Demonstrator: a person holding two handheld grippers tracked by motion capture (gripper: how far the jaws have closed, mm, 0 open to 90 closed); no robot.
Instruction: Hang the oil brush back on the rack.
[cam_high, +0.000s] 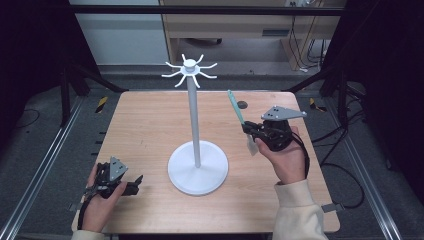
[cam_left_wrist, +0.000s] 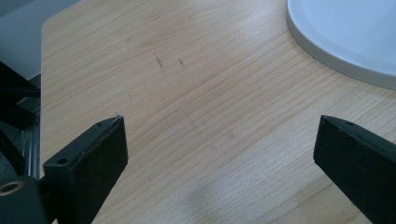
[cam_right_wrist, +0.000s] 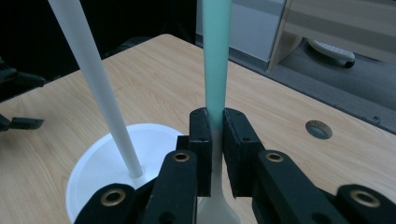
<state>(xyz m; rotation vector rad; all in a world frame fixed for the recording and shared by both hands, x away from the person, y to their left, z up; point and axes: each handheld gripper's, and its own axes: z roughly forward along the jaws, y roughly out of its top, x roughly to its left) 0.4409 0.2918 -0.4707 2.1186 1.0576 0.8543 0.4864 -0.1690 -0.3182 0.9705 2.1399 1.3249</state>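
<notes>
The right tool (cam_high: 253, 136) clamps one spatula (cam_high: 236, 111) at its neck, above the tabletop (cam_high: 145, 125) right of the one white stand (cam_high: 196, 150). Its green handle points up and away; the pale blade is partly hidden. The left tool (cam_high: 134, 184) rests gaping, empty.

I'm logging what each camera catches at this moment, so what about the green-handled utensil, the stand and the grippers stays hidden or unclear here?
- Green-handled utensil: its handle end is cut off by the top edge of the right gripper view; in the high view its working end is too small to identify.
- White stand: the left gripper view has just a piece of its base, cut by the frame edge.
- Left gripper: too small in the high view to judge its jaw gap.
</notes>
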